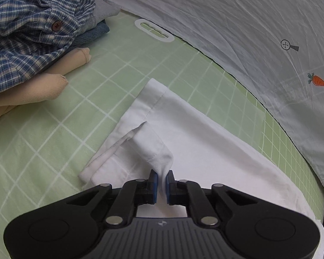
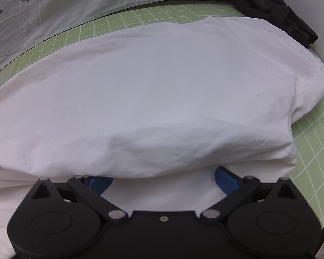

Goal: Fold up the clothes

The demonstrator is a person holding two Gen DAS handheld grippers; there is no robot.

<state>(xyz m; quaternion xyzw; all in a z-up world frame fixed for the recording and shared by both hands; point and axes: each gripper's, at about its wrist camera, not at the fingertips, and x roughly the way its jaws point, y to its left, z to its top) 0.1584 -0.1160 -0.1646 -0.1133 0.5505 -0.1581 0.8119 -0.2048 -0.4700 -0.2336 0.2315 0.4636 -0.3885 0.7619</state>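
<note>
Low in the centre of the left wrist view, my left gripper [image 1: 161,178] is pinched tight on a fold of the white garment [image 1: 183,133], the cloth bunched between its blue pads [image 1: 153,181]. That garment lies across the green checked mat [image 1: 54,133], running from the middle of the frame to the lower right. At upper left sits a heap of clothes: a blue plaid shirt [image 1: 32,32] over beige stockings [image 1: 38,86].

From the right wrist view, the white garment [image 2: 151,86] fills most of the frame, and my right gripper [image 2: 162,178] at the bottom stands wide apart, its blue fingers [image 2: 225,180] tucked under a folded edge, clamping nothing. A black cloth [image 2: 276,8] lies at upper right.
</note>
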